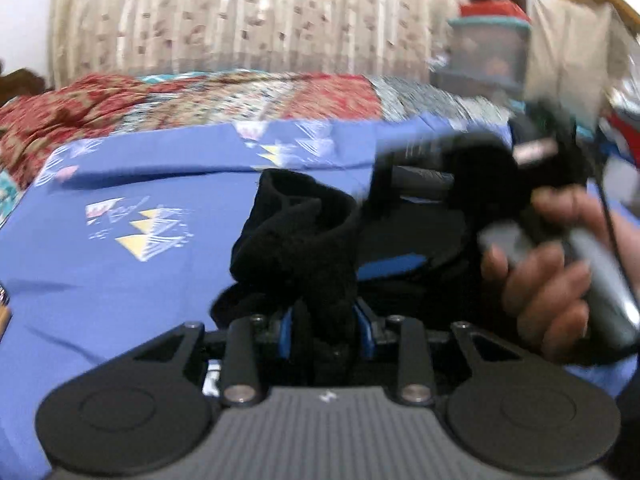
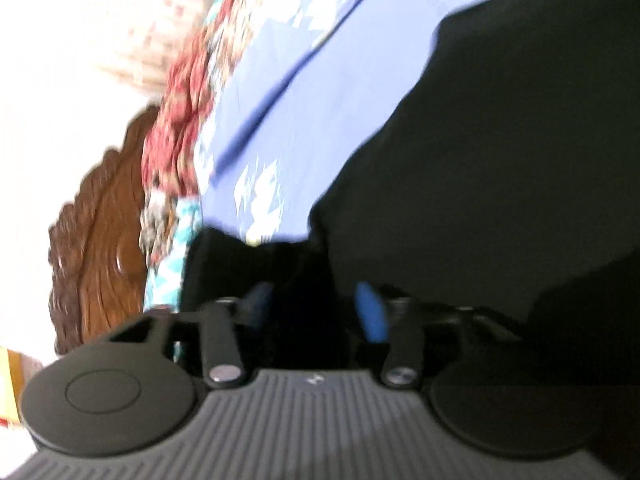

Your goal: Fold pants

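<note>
The black pants [image 1: 296, 240] lie bunched on a blue patterned bedsheet [image 1: 120, 272]. In the left wrist view my left gripper [image 1: 326, 320] is shut on a thick fold of them, which rises in a roll between the blue pads [image 1: 286, 332]. To the right, a hand [image 1: 540, 280] holds my right gripper [image 1: 386, 166] above the pants, blurred, its fingers apart. In the right wrist view, which is rolled on its side, my right gripper [image 2: 316, 304] stands open. Its blue pads [image 2: 372, 316] are wide apart with dark cloth of the pants [image 2: 500, 160] lying loose between and beyond them.
A red patterned blanket [image 1: 80, 108] is heaped along the far side of the bed, with a pale curtain [image 1: 240, 12] behind. A plastic box with a teal lid [image 1: 488, 48] stands at the far right. A carved wooden headboard [image 2: 104, 240] ends the bed.
</note>
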`<action>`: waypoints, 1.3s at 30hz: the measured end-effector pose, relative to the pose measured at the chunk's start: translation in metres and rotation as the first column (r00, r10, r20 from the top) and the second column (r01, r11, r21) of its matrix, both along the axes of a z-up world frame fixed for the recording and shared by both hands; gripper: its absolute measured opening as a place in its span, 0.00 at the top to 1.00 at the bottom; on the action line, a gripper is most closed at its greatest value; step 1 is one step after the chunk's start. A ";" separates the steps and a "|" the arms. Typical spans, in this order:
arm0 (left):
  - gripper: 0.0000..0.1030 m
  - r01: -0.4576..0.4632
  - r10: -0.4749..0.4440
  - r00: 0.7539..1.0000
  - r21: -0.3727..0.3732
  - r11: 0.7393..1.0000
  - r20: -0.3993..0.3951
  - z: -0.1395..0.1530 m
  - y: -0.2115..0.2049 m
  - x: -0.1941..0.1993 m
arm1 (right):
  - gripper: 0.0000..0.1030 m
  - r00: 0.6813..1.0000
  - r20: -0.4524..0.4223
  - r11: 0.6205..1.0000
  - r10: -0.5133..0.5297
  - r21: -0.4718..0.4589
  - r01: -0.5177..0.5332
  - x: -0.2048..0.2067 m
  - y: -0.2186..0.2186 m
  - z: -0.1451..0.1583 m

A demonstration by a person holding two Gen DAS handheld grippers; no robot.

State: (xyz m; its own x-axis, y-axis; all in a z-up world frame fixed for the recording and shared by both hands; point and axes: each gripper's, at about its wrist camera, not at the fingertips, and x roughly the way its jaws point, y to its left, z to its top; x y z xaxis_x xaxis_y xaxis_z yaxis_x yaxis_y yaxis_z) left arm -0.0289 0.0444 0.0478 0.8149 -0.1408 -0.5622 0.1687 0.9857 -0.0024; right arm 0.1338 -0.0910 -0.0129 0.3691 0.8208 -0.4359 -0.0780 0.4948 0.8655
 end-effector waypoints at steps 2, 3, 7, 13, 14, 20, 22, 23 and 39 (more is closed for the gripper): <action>0.70 0.030 -0.029 0.999 0.027 0.999 -0.024 -0.003 -0.008 0.000 | 0.23 0.999 -0.015 0.998 -0.037 0.054 0.038 -0.003 -0.017 -0.002; 0.69 0.042 -0.040 0.999 0.031 0.999 -0.035 -0.005 -0.011 0.001 | 0.21 0.999 -0.025 0.996 -0.043 0.078 0.045 -0.004 -0.021 -0.003; 0.64 0.083 -0.080 0.995 0.057 0.995 -0.064 -0.009 -0.021 -0.001 | 0.14 0.999 -0.039 0.996 0.017 0.084 -0.014 -0.004 -0.012 -0.005; 0.46 0.174 -0.172 0.984 0.058 0.983 -0.037 0.001 -0.021 -0.021 | 0.40 0.989 0.020 0.984 0.144 -0.108 -0.141 -0.006 0.022 -0.003; 0.43 0.187 -0.186 0.982 0.050 0.981 -0.027 0.002 -0.017 -0.027 | 0.65 0.988 0.036 0.977 0.150 -0.155 -0.143 -0.006 0.024 -0.003; 0.42 0.084 -0.086 0.996 -0.129 0.988 -0.009 0.019 0.033 -0.035 | 0.73 0.965 0.197 0.967 0.174 -0.220 -0.129 -0.007 0.007 0.012; 0.43 0.005 -0.018 0.999 -0.263 0.965 -0.044 0.022 0.054 -0.024 | 0.72 0.942 0.285 0.961 0.178 -0.255 -0.105 -0.007 0.008 0.023; 0.45 -0.024 0.004 0.998 -0.316 0.948 -0.063 0.022 0.062 -0.018 | 0.72 0.932 0.315 0.958 0.181 -0.270 -0.094 -0.004 0.010 0.026; 0.67 -0.017 0.007 0.964 -0.036 0.999 -0.267 -0.032 -0.033 0.057 | 0.31 0.884 0.466 0.799 -0.035 -0.518 0.305 0.005 -0.025 0.018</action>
State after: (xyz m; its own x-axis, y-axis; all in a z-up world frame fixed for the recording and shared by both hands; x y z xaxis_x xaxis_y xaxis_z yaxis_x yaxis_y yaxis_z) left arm 0.0283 0.0109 0.0157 0.6377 -0.1573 -0.7540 0.1450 0.9859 -0.0831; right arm 0.1386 -0.1164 0.0050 0.7310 0.3816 -0.5656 -0.2253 0.9175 0.3278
